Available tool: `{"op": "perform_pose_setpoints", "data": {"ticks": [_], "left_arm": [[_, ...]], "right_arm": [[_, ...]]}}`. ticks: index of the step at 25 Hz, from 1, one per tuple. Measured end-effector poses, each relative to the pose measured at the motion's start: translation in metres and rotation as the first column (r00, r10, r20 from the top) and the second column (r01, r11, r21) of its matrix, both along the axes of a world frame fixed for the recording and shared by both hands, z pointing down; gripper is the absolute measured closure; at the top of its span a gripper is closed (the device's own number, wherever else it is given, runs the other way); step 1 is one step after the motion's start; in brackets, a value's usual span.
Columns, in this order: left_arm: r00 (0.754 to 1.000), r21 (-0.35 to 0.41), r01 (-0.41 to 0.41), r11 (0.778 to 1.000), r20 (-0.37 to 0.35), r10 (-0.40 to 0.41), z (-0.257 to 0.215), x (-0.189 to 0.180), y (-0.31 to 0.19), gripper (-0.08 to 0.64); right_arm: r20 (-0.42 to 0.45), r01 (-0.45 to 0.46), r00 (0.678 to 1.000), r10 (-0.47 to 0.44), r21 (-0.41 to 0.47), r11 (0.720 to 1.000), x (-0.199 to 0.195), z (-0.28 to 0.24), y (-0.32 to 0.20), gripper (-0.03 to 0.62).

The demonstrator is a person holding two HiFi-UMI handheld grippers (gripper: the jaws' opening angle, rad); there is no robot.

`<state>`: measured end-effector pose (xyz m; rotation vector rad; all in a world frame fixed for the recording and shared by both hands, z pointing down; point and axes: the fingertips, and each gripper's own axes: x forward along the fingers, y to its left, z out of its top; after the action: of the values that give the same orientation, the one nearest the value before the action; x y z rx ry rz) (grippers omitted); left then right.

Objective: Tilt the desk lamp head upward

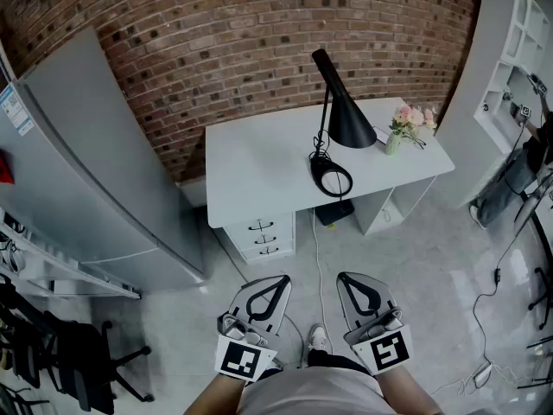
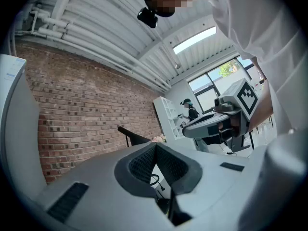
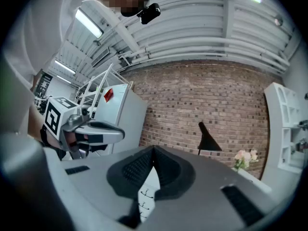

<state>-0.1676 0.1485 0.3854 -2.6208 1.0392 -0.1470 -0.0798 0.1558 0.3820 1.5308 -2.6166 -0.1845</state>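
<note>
- The brick wall (image 1: 259, 15) stands behind everything, and the white bench (image 1: 251, 162) is pushed against it. You are well apart from the bench, so I think the approach is not yet begun.
- The desk lamp (image 1: 325, 102) stands on the right half of the bench, near the front edge. Its round base (image 1: 332, 178) is small and looks light. If you push up only the head, the base may slide or the whole lamp may tip toward the edge.
- The lamp head (image 1: 350, 128), a black cone, points downward. Its smooth slope gives little hold, so a tool that grips it can slip off.
- The left tool (image 1: 283, 278) and the right tool (image 1: 343, 277) are low in front of your body. Both have the jaws together at the tips and nothing between them. You must open one before you reach the lamp, otherwise it will only knock the head.
- A thin cord (image 1: 315, 258) seems to run down from the bench to the floor near your foot. A step on it could pull the lamp.
- The small vase of flowers (image 1: 404, 126) is just beside the lamp head. A wide swing of the right tool could overturn it.
</note>
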Motion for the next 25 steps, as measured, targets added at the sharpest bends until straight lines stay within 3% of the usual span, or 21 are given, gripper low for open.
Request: {"op": "perform_pose_setpoints", "data": {"ticks": [16, 25], "left_arm": [[0.998, -0.052, -0.04, 0.998, -0.043, 0.038, 0.012, -0.008, -0.001, 0.554], [0.997, -0.04, -0.05, 0.998, -0.054, 0.048, 0.007, 0.022, -0.028, 0.554]], "right_arm": [[0.039, -0.04, 0.998, 0.041, -0.019, 0.999, -0.012, 0.007, 0.001, 0.574], [0.037, -0.048, 0.998, 0.049, -0.025, 0.999, 0.02, 0.005, -0.026, 0.574]]}}
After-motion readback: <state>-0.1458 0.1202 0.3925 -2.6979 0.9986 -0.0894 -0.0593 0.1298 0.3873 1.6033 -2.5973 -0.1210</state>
